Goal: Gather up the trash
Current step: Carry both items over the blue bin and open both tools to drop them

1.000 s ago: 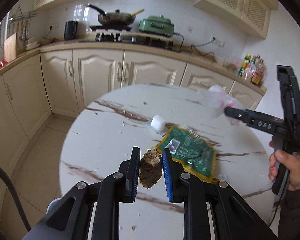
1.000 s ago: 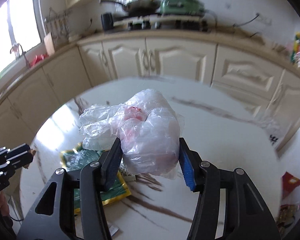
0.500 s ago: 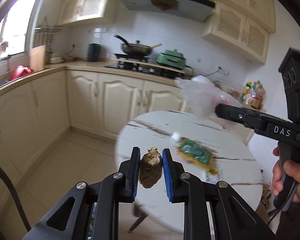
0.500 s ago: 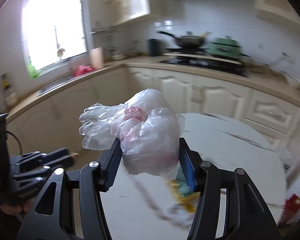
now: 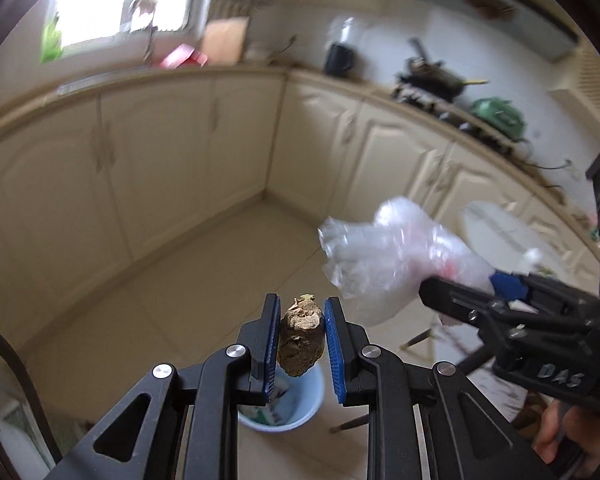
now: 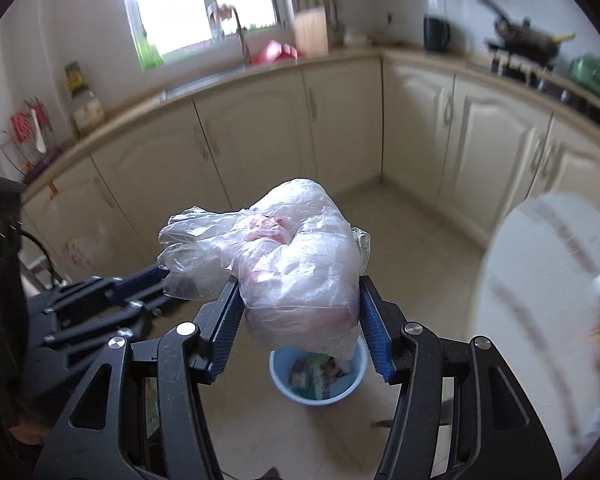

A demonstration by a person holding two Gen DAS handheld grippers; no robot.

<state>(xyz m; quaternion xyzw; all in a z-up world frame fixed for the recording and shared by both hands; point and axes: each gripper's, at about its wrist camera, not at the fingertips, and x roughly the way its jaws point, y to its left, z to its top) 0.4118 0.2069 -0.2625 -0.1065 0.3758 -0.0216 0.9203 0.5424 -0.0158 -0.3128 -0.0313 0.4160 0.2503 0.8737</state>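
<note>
While both tongs grip: left tongs [image 5: 301,334] brown lump [image 5: 301,340] | right tongs [image 6: 300,322] plastic bag [image 6: 296,264] | blue bin [image 6: 318,376]: wrappers

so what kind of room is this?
A home kitchen, most likely. Cream cabinets run under a counter with a tap below a window, and a pan sits on a stove further along. A blue bin with rubbish stands on the tiled floor.
</note>
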